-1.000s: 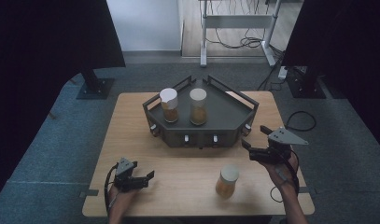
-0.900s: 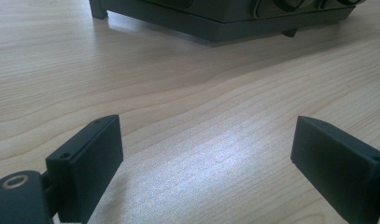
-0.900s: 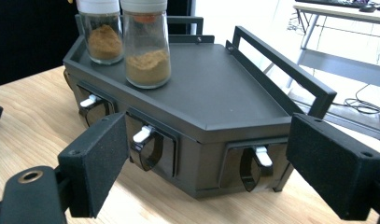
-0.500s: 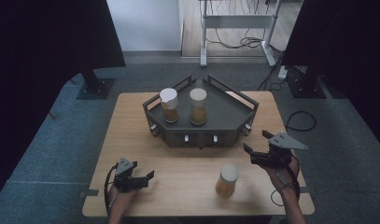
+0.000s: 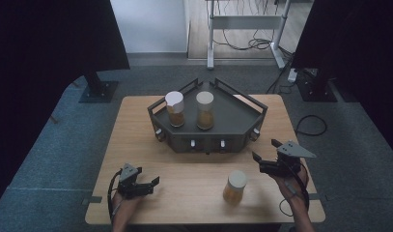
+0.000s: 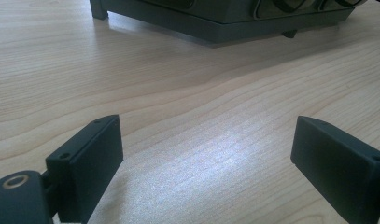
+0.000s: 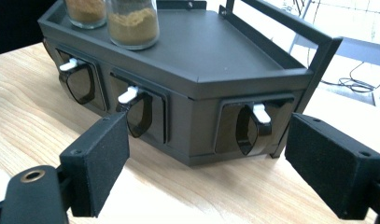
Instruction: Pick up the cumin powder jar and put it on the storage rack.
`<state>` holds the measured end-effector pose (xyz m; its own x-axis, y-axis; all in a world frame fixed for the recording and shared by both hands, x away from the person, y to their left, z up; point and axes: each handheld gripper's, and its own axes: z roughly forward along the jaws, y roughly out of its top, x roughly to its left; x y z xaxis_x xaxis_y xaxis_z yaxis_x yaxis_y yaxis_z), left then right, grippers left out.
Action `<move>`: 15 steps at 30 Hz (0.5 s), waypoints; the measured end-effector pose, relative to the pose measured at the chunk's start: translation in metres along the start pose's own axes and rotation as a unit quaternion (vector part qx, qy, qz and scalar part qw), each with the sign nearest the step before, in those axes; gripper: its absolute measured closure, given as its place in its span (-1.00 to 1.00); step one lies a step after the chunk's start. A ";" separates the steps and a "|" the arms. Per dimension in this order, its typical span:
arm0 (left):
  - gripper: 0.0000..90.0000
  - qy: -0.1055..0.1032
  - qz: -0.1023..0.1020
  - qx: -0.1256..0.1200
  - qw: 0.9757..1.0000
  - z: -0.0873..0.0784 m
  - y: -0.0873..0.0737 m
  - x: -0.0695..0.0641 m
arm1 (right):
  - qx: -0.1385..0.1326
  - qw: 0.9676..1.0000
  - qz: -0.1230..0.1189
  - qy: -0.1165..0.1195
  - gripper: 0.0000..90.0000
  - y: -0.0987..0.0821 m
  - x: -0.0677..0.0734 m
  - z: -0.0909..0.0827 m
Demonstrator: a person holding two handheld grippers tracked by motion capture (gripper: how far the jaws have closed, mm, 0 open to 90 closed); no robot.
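Right claw (image 5: 264,151): jaws wide apart, nothing between them; held above the bench near the right front corner of the rack, pointing at it.
Left claw (image 5: 155,181): jaws wide, empty, low over the bench (image 5: 136,140) at its near left.
Loose jar (image 5: 234,186): upright on the bench, pale lid, amber contents; just left of the right claw, apart from it.
Rack (image 5: 235,118): dark, angled, mid-bench; two jars (image 5: 204,110) stand on its left part.
Rack front: white-tipped knobs (image 7: 259,113).

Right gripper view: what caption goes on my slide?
Open right tongs face a dark angular metal rack holding two glass jars of brown powder.
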<state>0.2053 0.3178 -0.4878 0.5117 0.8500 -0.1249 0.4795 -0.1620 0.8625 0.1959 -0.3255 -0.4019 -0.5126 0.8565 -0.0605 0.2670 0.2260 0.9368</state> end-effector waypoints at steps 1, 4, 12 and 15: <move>-0.81 0.000 0.000 0.000 1.000 0.000 0.000 0.000 | 0.001 1.000 0.000 -0.001 -0.70 -0.001 0.000 0.000; -0.81 0.000 -0.001 0.000 1.000 0.000 0.000 0.000 | 0.007 1.000 0.002 -0.004 -0.70 -0.004 0.000 0.001; -0.81 0.000 0.000 0.000 1.000 0.000 0.000 0.000 | 0.021 1.000 0.008 -0.007 -0.70 -0.013 -0.001 0.005; -0.81 0.000 0.000 0.000 1.000 0.000 0.000 0.000 | 0.025 1.000 0.011 -0.009 -0.70 -0.016 -0.001 0.007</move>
<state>0.2053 0.3177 -0.4878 0.5120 0.8500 -0.1241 0.4792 -0.1627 0.8625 0.1979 -0.3269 -0.4192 -0.4921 0.8693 -0.0467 0.3192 0.2301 0.9193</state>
